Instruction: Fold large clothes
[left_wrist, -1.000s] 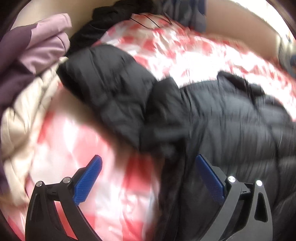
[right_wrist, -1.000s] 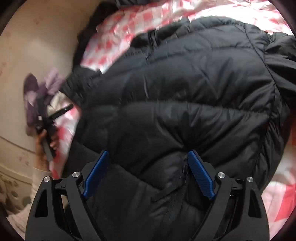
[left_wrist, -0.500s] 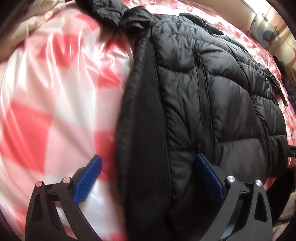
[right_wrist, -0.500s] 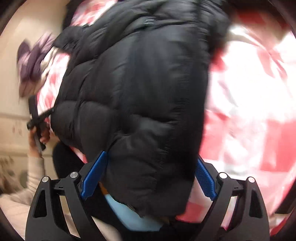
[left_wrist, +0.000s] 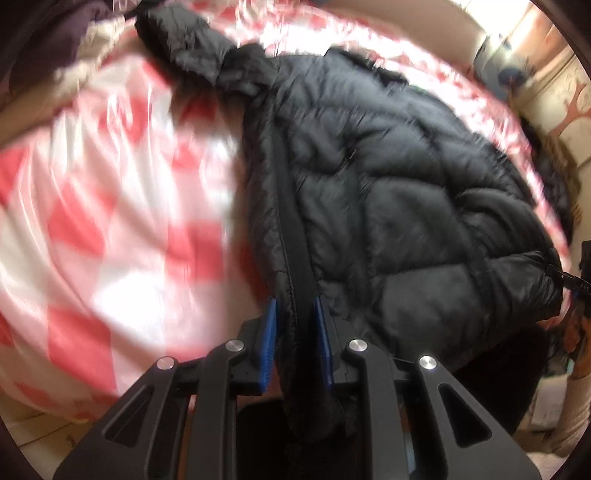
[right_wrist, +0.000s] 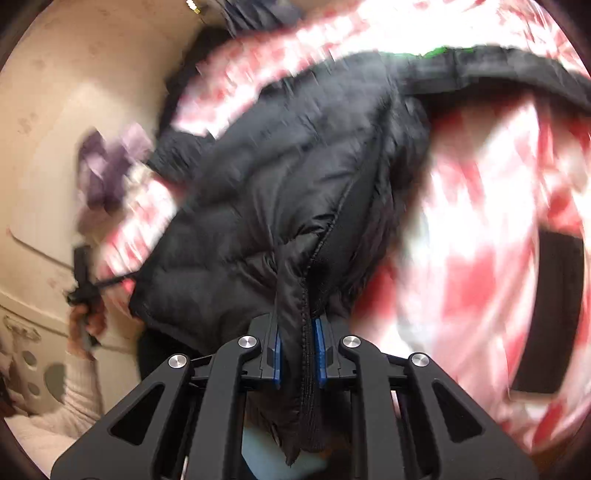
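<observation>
A: Left gripper (left_wrist: 293, 314), first: blue pads (left_wrist: 269, 332) drawn close, closing on the hem edge of the black puffer jacket (left_wrist: 406, 177), dark trim running straight up between them.

B: Pressing already?

A: Looks so. Fabric fills the narrow gap and bunches below the pads.

B: And the right gripper (right_wrist: 298, 334)?

A: Same picture. 2 blue pads (right_wrist: 320, 350) closing tight on a pinched fold of the jacket (right_wrist: 277, 192), with a stitched seam hanging down between them and a loose tail of cloth below.

B: Where does the jacket lie?

A: Spread across a red-and-white checked cover (left_wrist: 110, 221), glossy like plastic. Quilted body to the right of the left gripper, 1 sleeve (left_wrist: 184, 44) reaching away toward the top left. Near edge of the jacket lifted off the cover where the 2 grippers pinch it.

B: Anything farther out?

A: From the right wrist view, a hand (right_wrist: 83, 325) in a pale knitted sleeve (right_wrist: 74, 398) at the far left, wrapped around a dark handle. Probably the left gripper's handle, though too blurred to be sure. Behind it, a beige wall (right_wrist: 48, 147) and a purple garment (right_wrist: 107, 166) at the cover's edge. Also a dark rectangular patch (right_wrist: 546, 314) on the cover at the right; not possible to tell what.
</observation>
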